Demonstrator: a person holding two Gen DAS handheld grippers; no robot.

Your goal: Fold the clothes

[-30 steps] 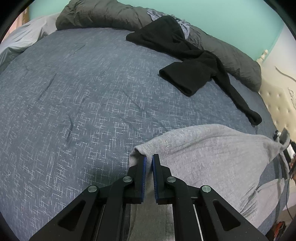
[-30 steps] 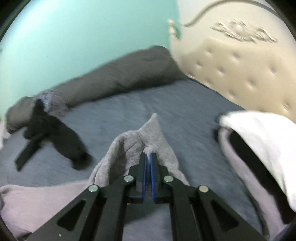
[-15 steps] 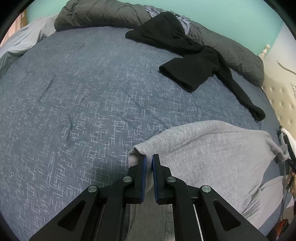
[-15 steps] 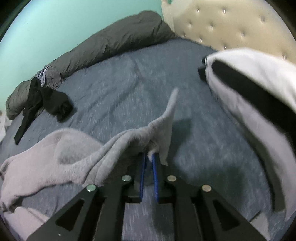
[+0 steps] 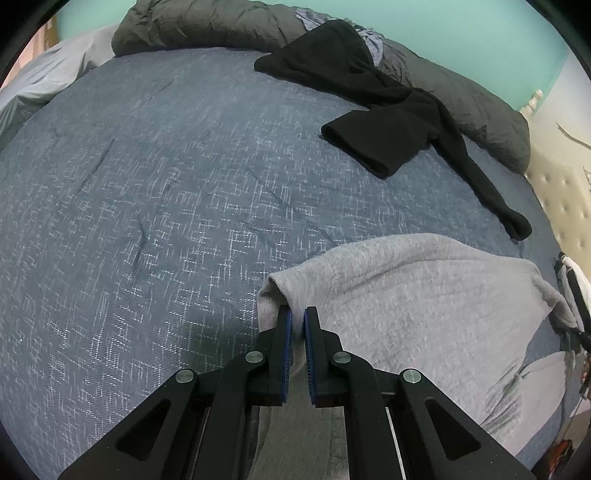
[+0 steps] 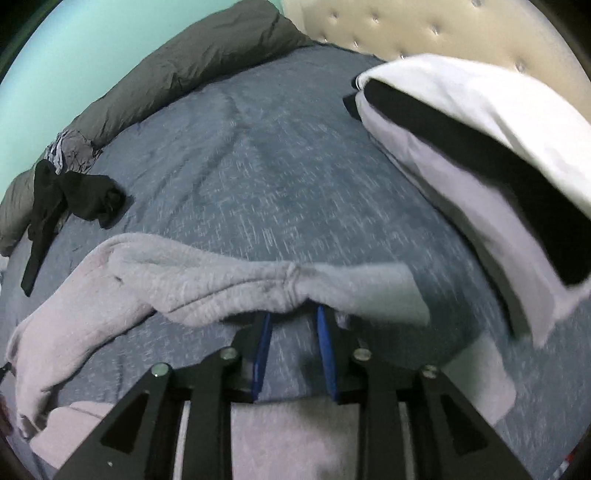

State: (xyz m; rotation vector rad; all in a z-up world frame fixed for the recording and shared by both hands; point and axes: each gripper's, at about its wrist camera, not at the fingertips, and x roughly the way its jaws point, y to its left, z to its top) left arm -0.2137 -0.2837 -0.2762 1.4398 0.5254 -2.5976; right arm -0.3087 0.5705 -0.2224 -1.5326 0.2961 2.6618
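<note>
Left wrist: blue bedspread [image 5: 166,206], teal wall [image 5: 443,26].

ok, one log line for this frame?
left claw: shut on grey garment | right claw: just opened, garment released | on bed

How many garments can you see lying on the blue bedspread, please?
2: a grey garment near the grippers, its corner pinched by the left gripper, and a black garment farther off beside the rolled dark duvet. Others may be hidden.
</note>
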